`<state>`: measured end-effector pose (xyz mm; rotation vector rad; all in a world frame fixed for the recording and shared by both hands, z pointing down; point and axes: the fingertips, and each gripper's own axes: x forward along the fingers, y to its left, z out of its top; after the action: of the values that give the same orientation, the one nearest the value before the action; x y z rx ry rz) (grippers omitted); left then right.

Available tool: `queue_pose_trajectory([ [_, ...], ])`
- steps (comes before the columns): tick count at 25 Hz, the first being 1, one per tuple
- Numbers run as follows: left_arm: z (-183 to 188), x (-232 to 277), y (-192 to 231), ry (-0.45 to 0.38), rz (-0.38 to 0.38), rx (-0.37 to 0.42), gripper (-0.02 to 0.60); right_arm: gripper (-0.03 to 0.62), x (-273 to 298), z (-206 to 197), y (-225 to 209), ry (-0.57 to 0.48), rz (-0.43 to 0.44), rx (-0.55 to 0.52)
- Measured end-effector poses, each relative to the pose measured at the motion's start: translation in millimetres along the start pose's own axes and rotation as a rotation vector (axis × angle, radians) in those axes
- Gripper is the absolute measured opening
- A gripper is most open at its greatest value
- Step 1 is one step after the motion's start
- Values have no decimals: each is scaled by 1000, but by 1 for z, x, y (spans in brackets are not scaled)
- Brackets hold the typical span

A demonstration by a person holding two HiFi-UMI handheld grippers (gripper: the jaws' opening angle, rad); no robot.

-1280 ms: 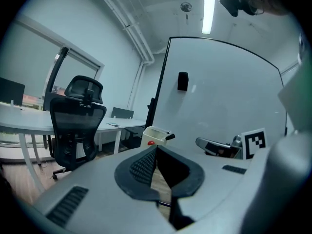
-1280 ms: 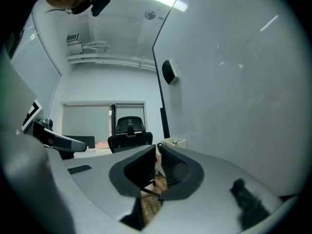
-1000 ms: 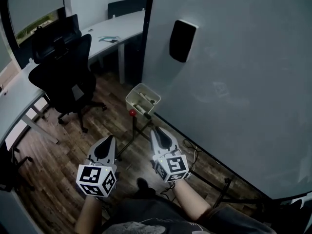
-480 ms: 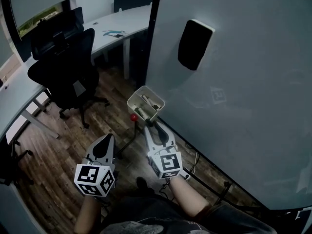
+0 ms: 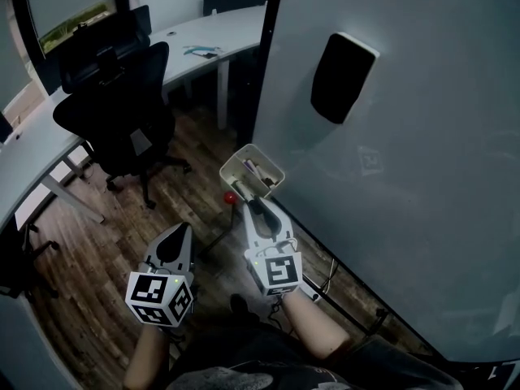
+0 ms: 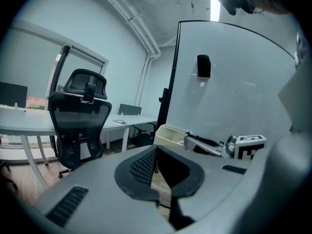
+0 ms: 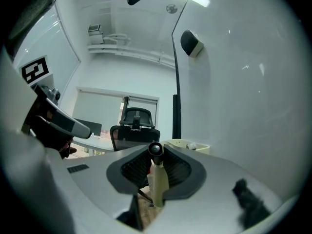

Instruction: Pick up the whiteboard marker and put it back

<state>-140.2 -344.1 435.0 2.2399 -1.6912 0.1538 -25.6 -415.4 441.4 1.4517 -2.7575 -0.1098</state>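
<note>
- At the lower corner of the whiteboard (image 5: 422, 177), your right hand-held gripper (image 5: 258, 210) points level at the cream tray (image 5: 234, 177), with its tips just short of the tray's near wall.
- Between its jaws lies the whiteboard marker (image 7: 158, 179), which has a pale barrel and a dark rounded end. The jaws have just been closing and now appear clamped on the barrel. The marker hangs over the wooden floor (image 5: 89, 234) with nothing else under it.
- The marker's long axis runs along the jaws, dark end foremost, so it aims almost straight at the tray. In the right gripper view the tray sits just beyond the tips and a little to the right.
- Your left hand-held gripper (image 5: 177, 236) hangs at lower left in the head view, well apart from the tray, its jaws together on nothing. The right hand is plainly the nearer one.
- Putting the marker back looks to call for a short push forward and slightly right until the dark end clears the rim. You would then open the jaws over the tray; opened short of the wall, they would likely drop the marker to the floor.
</note>
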Motion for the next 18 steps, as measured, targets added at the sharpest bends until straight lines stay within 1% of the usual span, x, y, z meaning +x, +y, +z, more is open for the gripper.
queue_pose_trajectory([
  [4,0,1,4,-1,7,2,15,81,3,2,0,1,14,14],
  [11,6,0,5,-19,8,4,15,81,1,19,0,-19,32,20],
  [14,7,-3,5,-28,4,4,15,80,-1,32,0,-59,26,22],
  [18,11,-10,0,-44,-9,8,15,80,-10,59,0,-120,10,19],
])
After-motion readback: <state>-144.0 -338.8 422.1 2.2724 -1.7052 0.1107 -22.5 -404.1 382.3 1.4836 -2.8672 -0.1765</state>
